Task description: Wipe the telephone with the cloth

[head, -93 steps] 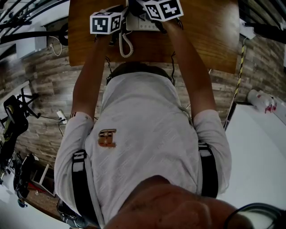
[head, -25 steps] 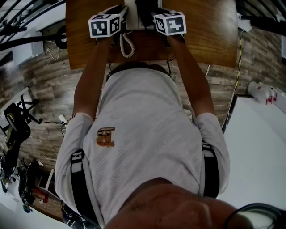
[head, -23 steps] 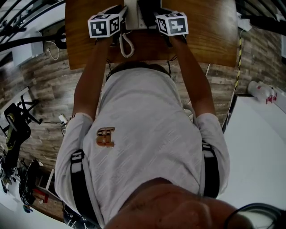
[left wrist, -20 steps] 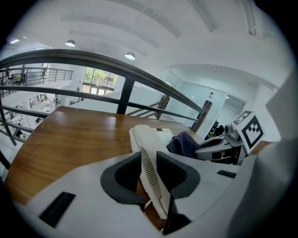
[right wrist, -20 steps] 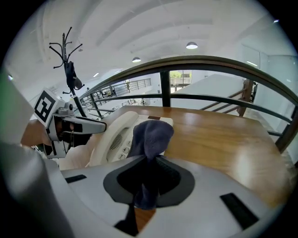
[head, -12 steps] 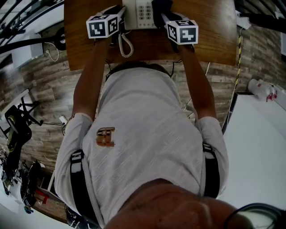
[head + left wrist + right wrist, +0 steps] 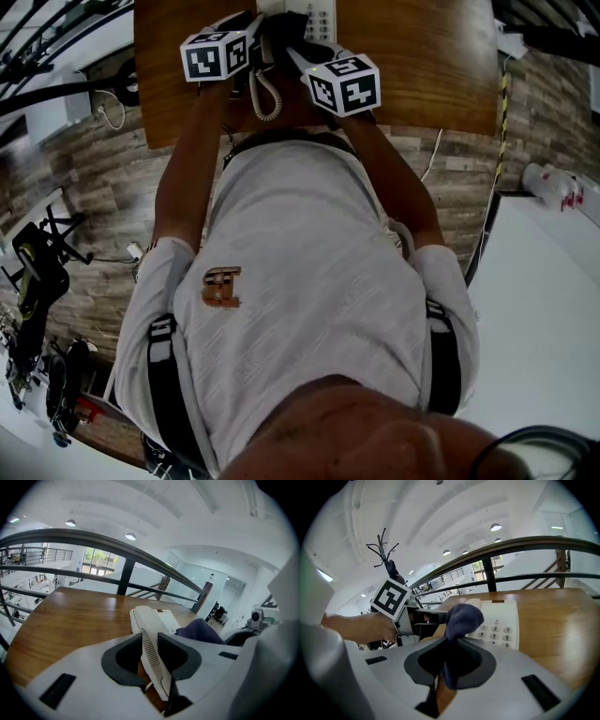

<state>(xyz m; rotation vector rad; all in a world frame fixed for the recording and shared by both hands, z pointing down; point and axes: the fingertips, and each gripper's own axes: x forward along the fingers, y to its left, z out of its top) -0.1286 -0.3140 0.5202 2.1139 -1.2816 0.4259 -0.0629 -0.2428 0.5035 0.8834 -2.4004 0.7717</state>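
Your left gripper (image 7: 150, 645) is clamped on the white handset (image 7: 146, 625) of the telephone (image 7: 500, 620), which sits on the wooden table (image 7: 422, 56). Your right gripper (image 7: 452, 660) pinches the dark blue cloth (image 7: 461, 616), whose bunched end is over the telephone beside the keypad.

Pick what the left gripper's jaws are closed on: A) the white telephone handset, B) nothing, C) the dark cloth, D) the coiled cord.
A: the left gripper clamps the white handset between its jaws, while the dark cloth is pinched in the right gripper.
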